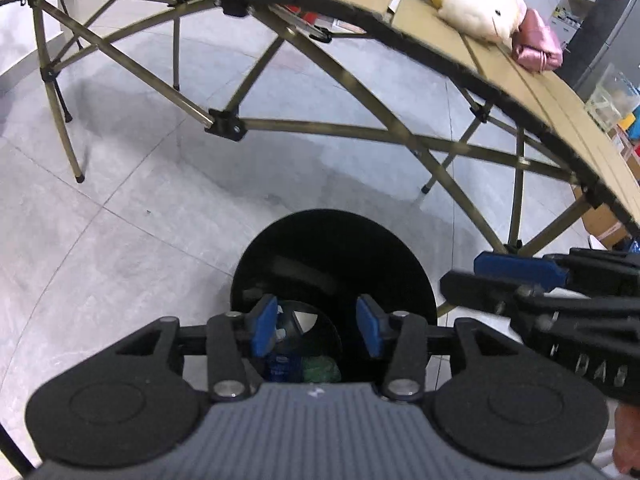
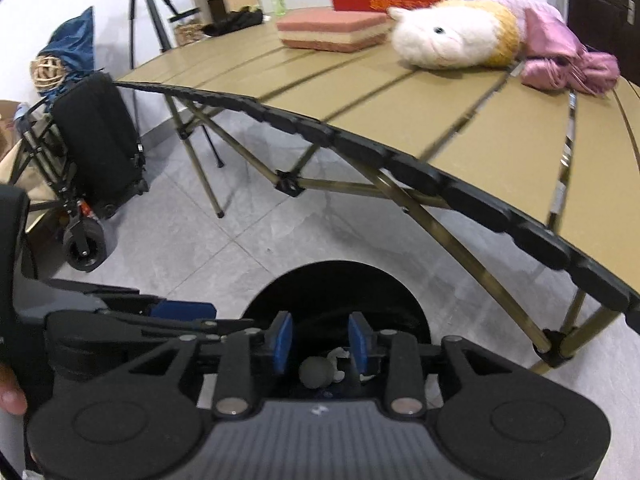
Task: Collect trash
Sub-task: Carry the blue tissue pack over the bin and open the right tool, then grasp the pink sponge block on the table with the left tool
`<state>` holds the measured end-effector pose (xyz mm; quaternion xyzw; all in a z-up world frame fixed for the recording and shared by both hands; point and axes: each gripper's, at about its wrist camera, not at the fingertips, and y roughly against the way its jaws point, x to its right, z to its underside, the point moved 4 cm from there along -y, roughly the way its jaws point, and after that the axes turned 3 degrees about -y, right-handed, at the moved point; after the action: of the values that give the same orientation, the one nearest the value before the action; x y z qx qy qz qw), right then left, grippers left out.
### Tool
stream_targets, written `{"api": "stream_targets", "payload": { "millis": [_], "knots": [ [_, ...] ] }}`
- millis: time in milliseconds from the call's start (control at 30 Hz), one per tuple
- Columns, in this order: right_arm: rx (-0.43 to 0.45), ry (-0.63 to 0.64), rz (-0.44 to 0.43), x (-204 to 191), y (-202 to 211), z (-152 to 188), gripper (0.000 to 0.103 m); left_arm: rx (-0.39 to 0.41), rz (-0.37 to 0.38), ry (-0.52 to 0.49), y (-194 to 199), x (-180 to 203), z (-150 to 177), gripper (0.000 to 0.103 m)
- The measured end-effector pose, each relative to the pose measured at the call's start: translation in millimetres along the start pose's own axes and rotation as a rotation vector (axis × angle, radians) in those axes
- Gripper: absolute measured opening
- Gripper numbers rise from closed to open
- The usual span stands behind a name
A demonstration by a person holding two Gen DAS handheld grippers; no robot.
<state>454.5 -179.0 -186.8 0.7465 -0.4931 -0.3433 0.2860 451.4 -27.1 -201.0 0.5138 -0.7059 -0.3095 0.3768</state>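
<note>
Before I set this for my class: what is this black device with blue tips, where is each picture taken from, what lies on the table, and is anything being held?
A person holds two handheld grippers, each with a camera looking along its blue-padded fingers. One picture comes from the left gripper, the other from the right gripper. Both hang open over a black trash bin on the floor, gripping nothing; a plastic bottle and other scraps lie inside. On the folding table rest a plush toy, a pink folded umbrella and a layered pink block.
</note>
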Motion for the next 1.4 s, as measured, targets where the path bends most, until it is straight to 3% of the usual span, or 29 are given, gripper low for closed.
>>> {"api": "stream_targets", "payload": {
  "millis": [67, 133, 167, 200, 300, 400, 467, 567, 667, 700, 733, 767, 833, 867, 1033, 1133, 1400],
  "knots": [
    [0.029, 0.006, -0.033, -5, 10, -6, 0.036, 0.023, -0.015, -0.046, 13, 3, -9, 0.045],
    [0.128, -0.008, -0.079, -7, 37, -21, 0.036, 0.112, -0.007, -0.087, 38, 2, -23, 0.048],
    [0.196, -0.031, -0.114, -6, 52, -34, 0.036, 0.175, 0.011, -0.091, 54, -1, -34, 0.056],
    [0.249, -0.061, -0.143, -3, 64, -46, 0.036, 0.251, 0.025, -0.087, 71, -6, -51, 0.062],
    [0.384, -0.174, -0.193, 13, 80, -94, 0.036, 0.412, 0.003, -0.082, 101, -18, -104, 0.062],
    [0.450, -0.298, -0.164, 33, 65, -145, 0.038, 0.479, 0.055, -0.130, 103, -21, -166, 0.068],
    [0.427, -0.350, -0.144, 44, 42, -172, 0.040, 0.478, 0.021, -0.143, 86, -21, -208, 0.068],
    [0.397, -0.393, -0.105, 53, 7, -193, 0.040, 0.410, -0.001, -0.167, 48, -25, -255, 0.067],
    [0.386, -0.483, -0.158, 64, -26, -195, 0.038, 0.312, 0.012, -0.081, 6, -39, -281, 0.064],
    [0.408, -0.493, -0.150, 67, -30, -195, 0.026, 0.289, 0.025, -0.054, -4, -44, -283, 0.055],
    [0.428, -0.505, -0.134, 67, -32, -196, 0.022, 0.263, 0.040, -0.038, -14, -48, -283, 0.047],
    [0.438, -0.518, -0.147, 69, -34, -199, 0.023, 0.257, 0.073, -0.015, -18, -53, -282, 0.045],
    [0.441, -0.508, -0.180, 67, -40, -203, 0.022, 0.260, 0.152, 0.017, -20, -58, -278, 0.024],
    [0.438, -0.488, -0.165, 64, -43, -205, 0.022, 0.248, 0.193, 0.032, -20, -59, -277, 0.022],
    [0.414, -0.423, -0.121, 55, -47, -209, 0.023, 0.198, 0.234, 0.048, -19, -53, -269, 0.019],
    [0.355, -0.300, -0.091, 46, -42, -208, 0.023, 0.200, 0.219, 0.042, -10, -50, -254, 0.019],
    [0.255, -0.402, -0.302, 62, -31, -200, 0.025, 0.196, 0.264, 0.119, 3, -62, -231, 0.020]
  ]
}}
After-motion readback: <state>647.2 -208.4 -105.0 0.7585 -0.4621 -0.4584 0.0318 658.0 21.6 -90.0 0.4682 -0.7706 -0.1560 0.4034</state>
